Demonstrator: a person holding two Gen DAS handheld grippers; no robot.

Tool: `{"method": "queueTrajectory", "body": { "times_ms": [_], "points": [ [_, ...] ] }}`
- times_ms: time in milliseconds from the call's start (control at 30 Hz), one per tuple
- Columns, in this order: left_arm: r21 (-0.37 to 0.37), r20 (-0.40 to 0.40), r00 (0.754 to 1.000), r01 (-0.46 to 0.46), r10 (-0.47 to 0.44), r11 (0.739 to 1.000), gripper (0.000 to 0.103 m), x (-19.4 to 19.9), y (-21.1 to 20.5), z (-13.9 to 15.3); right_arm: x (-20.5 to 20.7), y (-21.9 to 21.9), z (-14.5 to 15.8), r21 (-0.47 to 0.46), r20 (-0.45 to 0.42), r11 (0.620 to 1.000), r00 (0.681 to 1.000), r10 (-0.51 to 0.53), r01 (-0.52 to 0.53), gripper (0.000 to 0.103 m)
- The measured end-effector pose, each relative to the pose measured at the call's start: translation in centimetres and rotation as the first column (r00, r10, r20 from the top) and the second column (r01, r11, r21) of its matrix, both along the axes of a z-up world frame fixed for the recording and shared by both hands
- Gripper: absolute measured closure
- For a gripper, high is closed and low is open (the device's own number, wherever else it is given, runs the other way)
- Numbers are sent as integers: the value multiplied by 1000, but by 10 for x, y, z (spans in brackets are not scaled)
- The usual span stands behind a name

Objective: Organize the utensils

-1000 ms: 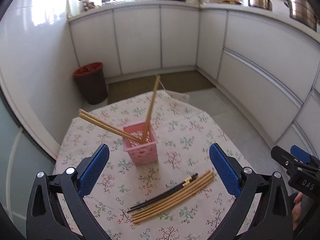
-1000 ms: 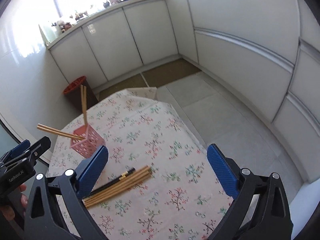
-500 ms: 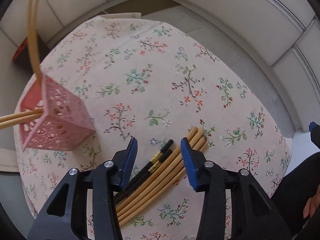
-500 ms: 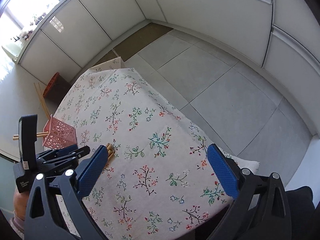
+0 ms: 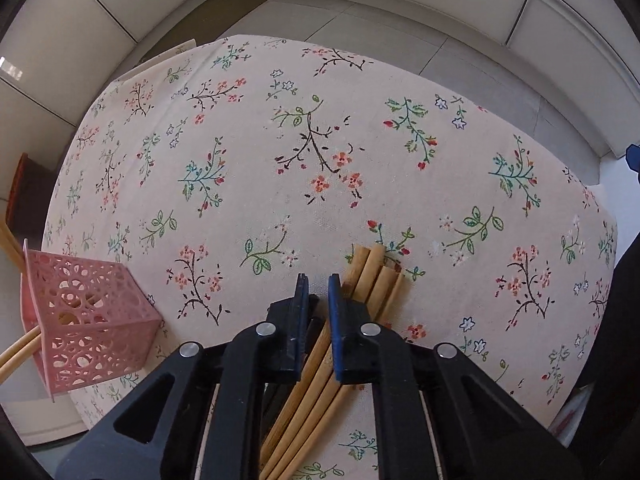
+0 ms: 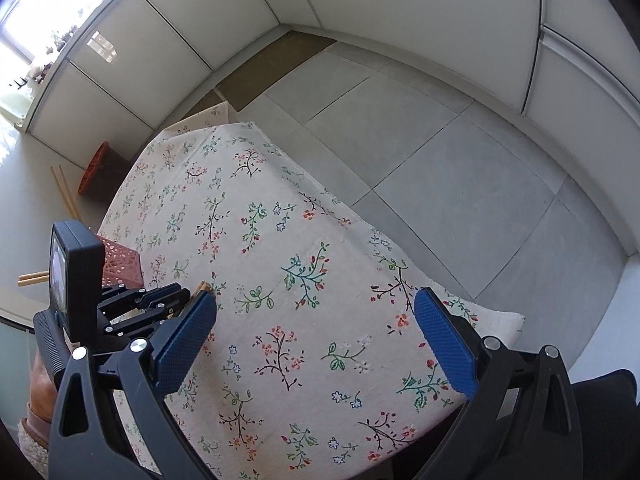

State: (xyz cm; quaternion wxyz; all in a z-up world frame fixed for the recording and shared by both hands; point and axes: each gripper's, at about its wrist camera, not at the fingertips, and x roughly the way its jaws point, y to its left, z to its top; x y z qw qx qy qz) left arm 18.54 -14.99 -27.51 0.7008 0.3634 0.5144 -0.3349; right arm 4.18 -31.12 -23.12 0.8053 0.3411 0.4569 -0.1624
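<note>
A bundle of wooden chopsticks [image 5: 372, 280] lies on the floral tablecloth [image 5: 320, 152], with black chopsticks [image 5: 314, 328] beside it. My left gripper [image 5: 318, 288] is down over them with its jaws nearly together around the black chopsticks. A pink perforated holder [image 5: 88, 320] stands at the left with wooden chopsticks sticking out of it. My right gripper [image 6: 316, 320] is open and empty above the table's right part. The left gripper also shows in the right wrist view [image 6: 160, 300], low at the chopstick ends.
A red waste bin [image 6: 96, 168] stands on the floor past the table's far left. White cabinets curve around the grey tiled floor [image 6: 440, 140]. The table's edge falls off close at the right.
My left gripper has come down onto the chopsticks and its jaws have closed from wide open to nearly together. My right gripper has tilted down toward the table's right side.
</note>
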Motion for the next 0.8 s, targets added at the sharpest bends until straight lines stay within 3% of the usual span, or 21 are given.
{"method": "queueTrajectory", "body": {
  "times_ms": [267, 400, 533, 633, 700, 733, 767, 800],
  "points": [
    [17, -14, 1000, 6, -6, 1000, 93, 3, -4, -8, 0, 1, 0, 0, -2, 1000, 1000, 7, -7, 7],
    [30, 16, 999, 32, -32, 999, 94, -3, -8, -9, 1, 2, -3, 24, -16, 1000, 1000, 12, -11, 7],
    [2, 0, 1000, -3, 3, 1000, 101, -3, -7, -6, 1, 4, -4, 63, -25, 998, 1000, 19, -17, 7],
    [-98, -76, 992, -107, 100, 989, 103, 8, 7, 1, 0, 5, -4, 83, -25, 996, 1000, 18, -16, 7],
    [-175, -167, 976, -171, 142, 970, 94, 19, 20, 11, -1, 5, -4, 90, -24, 996, 1000, 15, -12, 7],
    [-189, -202, 970, -171, 132, 967, 86, 20, 24, 16, -1, 5, -4, 94, -25, 996, 1000, 14, -11, 7],
    [-201, -219, 970, -152, 107, 968, 72, 20, 26, 20, -1, 5, -5, 98, -27, 995, 1000, 14, -12, 7],
    [-206, -213, 974, -118, 73, 972, 69, 16, 26, 24, -1, 5, -6, 102, -29, 995, 999, 16, -13, 7]
  ]
}}
